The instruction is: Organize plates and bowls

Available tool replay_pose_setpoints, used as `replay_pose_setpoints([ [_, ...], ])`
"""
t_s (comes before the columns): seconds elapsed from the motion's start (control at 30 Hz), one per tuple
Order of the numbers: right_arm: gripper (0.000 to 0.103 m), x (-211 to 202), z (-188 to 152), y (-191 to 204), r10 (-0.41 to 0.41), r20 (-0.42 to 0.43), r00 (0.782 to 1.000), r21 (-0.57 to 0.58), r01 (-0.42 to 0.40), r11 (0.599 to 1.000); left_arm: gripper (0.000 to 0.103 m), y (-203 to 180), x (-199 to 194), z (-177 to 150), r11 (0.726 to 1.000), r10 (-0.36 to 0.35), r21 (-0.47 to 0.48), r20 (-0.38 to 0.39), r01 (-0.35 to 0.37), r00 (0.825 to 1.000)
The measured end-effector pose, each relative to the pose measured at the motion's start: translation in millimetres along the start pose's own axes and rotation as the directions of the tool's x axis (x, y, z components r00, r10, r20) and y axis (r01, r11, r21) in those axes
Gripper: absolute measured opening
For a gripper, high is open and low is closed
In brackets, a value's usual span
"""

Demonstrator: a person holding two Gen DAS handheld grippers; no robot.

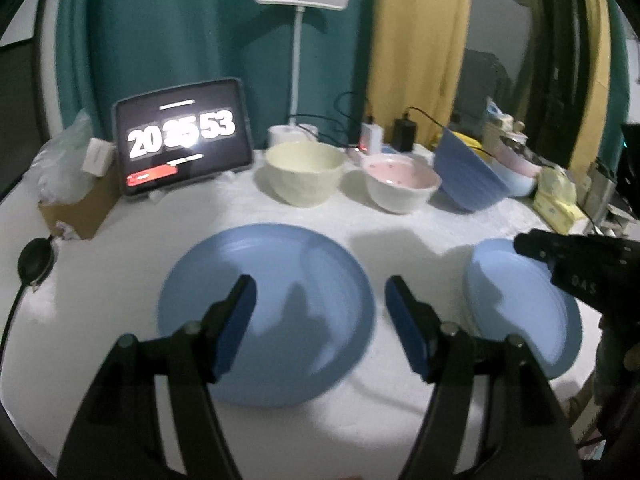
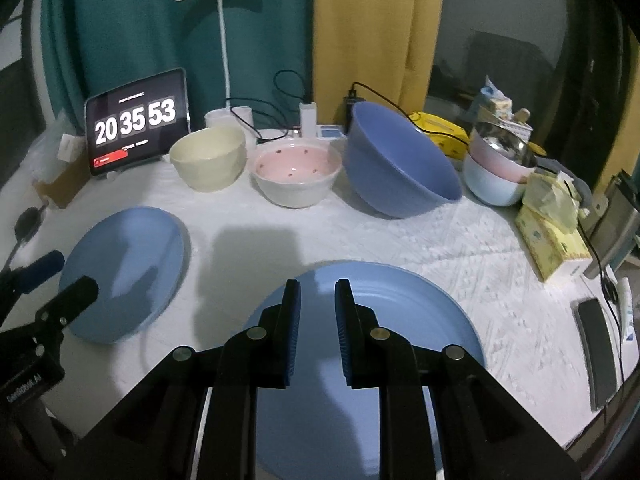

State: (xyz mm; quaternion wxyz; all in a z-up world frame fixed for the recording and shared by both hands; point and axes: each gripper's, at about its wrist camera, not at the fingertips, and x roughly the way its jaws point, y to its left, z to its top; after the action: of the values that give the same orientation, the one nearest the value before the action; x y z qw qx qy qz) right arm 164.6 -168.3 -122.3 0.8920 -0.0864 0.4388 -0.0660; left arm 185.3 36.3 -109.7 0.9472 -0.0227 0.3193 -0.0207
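Home: curtains, cluttered table

White-clothed table carries two blue plates, three bowls, a tablet

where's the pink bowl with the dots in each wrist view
Left wrist: pink bowl sits upper right of centre, right of the cream bowl.
Right wrist: pink bowl sits upper centre, between the cream bowl and a tilted blue bowl.
Shared landmark: the clock tablet.
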Motion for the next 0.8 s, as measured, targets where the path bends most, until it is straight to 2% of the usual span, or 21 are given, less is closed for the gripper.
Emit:
replay_pose_setpoints([
  [0.3,0.020,18.7,12.7,32.2,0.049,-0.019,0.999,-0.040,-0.050,0.998,0.068,45.5,9.9,0.7,0.996,0.073,-0.055,-0.018,-0.074,0.997],
  [0.8,0.020,60.6,32.2,82.5,0.090,-0.091,0.992,-0.107,-0.100,0.989,0.068,88.4,35.1,-2.1,0.986,0.111,-0.121,-0.061,-0.118,0.992],
])
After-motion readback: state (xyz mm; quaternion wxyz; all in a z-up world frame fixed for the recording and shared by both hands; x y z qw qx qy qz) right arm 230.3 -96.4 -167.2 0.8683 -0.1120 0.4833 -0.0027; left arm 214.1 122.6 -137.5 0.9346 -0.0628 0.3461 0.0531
